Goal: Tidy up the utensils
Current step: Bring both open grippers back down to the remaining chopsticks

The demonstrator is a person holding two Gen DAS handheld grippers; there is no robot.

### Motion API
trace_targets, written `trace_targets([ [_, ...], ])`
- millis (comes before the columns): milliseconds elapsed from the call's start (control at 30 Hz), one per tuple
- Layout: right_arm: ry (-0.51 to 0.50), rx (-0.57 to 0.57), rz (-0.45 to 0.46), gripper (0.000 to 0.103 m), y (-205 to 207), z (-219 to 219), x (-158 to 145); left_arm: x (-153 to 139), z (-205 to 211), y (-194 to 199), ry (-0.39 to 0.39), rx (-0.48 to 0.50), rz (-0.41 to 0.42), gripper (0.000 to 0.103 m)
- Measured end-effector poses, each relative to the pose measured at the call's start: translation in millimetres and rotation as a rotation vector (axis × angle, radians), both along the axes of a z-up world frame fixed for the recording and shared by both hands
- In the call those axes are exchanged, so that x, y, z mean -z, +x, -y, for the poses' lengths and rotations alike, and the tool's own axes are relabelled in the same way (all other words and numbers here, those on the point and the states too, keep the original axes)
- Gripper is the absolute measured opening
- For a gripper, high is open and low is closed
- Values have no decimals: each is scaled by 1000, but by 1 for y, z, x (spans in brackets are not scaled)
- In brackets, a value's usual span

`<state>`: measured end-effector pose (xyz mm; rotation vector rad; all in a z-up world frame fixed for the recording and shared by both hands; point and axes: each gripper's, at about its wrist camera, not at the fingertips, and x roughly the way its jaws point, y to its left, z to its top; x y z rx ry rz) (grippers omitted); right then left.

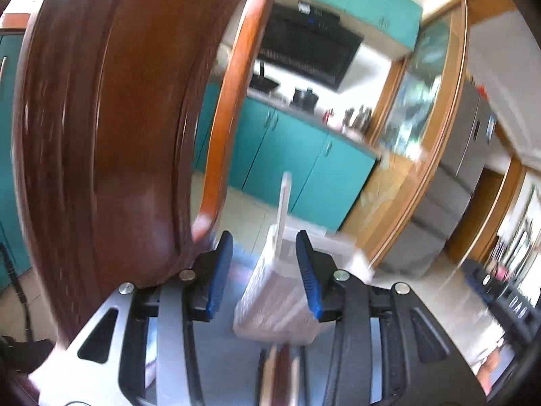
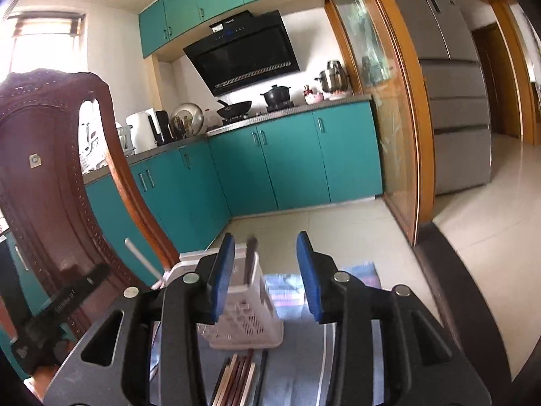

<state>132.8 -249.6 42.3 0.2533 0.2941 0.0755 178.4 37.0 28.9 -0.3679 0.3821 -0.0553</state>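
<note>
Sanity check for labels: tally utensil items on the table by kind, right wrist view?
White slotted caddy: 1
Utensils standing in the caddy: 2, a white one and a dark one
Chopstick bundle lying before it: 1, sticks too blurred to count
Total: 4

A grey table [image 2: 355, 365] carries a white slotted basket [image 2: 250, 318] standing upright, with a bundle of chopsticks [image 2: 236, 379] lying flat just in front of it. A glossy printed sheet [image 2: 287, 291] lies behind the basket.
</note>
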Motion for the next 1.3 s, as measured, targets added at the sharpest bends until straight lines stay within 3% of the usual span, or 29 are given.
trace_targets([
  [100,-21,-22,-123,38,6,-3,28,32,14,8,64,51,-171,39],
  [233,-146,-118,-530,38,58,-28,100,62,20,18,-10,130,-317,39],
  [333,-88,-159,-677,38,80,-33,138,70,15,17,-42,132,-354,39],
  [400,-82,-179,-724,38,89,-39,151,74,13,18,-40,126,-364,39],
  [633,-219,-179,-744,37,97,-65,172,93,3,19,-30,98,-426,39],
  [700,-263,-163,-750,32,98,-68,174,97,2,19,-34,101,-443,39],
  [767,-271,-149,-764,20,96,-66,175,100,4,19,-24,102,-460,39],
  [833,-246,-133,-796,12,95,-57,174,105,7,19,-13,111,-478,39],
  [967,-162,-134,-847,8,94,-36,174,112,15,21,-11,129,-504,39],
  [1133,-75,-135,-860,8,103,-15,171,129,25,21,-33,150,-557,39],
  [1300,-100,-144,-850,11,104,-19,170,141,43,16,-17,191,-594,42],
])
